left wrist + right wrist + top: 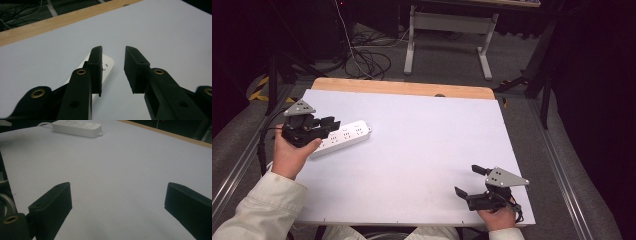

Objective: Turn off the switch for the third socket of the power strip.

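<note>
Near the table's front edge, the right gripper (469, 181) was held with its jaws spread wide and nothing between them. Far off at the left side of the white table (422, 150), a white power strip (343, 137) was laid flat. Over its near end the left gripper (332, 122) was held, jaws partly open, gripping nothing.

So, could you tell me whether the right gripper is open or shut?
Open: the right gripper has its black jaws spread wide, bare white table between them.
</note>
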A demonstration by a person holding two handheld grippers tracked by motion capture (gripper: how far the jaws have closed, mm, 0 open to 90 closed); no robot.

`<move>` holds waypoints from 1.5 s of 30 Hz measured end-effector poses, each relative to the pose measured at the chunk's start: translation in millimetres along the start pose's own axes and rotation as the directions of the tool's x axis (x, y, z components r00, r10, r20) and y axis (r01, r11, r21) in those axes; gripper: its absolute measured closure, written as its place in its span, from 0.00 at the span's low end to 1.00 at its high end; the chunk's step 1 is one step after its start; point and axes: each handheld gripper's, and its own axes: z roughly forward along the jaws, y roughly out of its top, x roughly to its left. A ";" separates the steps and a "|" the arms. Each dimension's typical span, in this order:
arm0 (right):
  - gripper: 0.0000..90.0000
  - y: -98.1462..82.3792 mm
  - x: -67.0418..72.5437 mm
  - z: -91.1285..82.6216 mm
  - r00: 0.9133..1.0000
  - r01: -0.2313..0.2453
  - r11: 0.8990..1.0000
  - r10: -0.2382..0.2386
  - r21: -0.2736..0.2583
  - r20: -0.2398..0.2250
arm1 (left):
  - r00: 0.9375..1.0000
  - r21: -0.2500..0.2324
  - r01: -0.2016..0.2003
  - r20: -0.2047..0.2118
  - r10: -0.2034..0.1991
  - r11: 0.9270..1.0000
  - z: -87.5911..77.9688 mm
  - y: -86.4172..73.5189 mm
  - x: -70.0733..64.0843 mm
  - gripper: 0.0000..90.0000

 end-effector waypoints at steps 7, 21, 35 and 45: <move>0.09 -0.2 0.2 0.3 1.000 0.002 1.000 -0.002 0.001 -0.008 | 0.988 -0.101 -0.096 0.111 0.107 0.990 -20.6 -3.3 -27.2 0.50; 0.08 0.5 1.8 0.0 1.000 0.009 1.000 -0.009 -0.006 -0.017 | 0.978 -0.167 -0.115 0.155 0.142 0.979 -36.4 -48.7 -56.4 0.30; 0.08 0.0 1.5 -1.0 1.000 0.013 1.000 -0.013 -0.018 -0.017 | 0.969 -0.138 -0.086 0.217 0.115 0.987 -16.7 -90.2 -56.6 0.23; 0.07 -0.4 2.1 0.2 0.999 0.025 1.000 -0.025 -0.017 -0.043 | 0.974 -0.156 -0.137 0.161 0.162 0.978 -4.9 -107.8 -49.5 0.24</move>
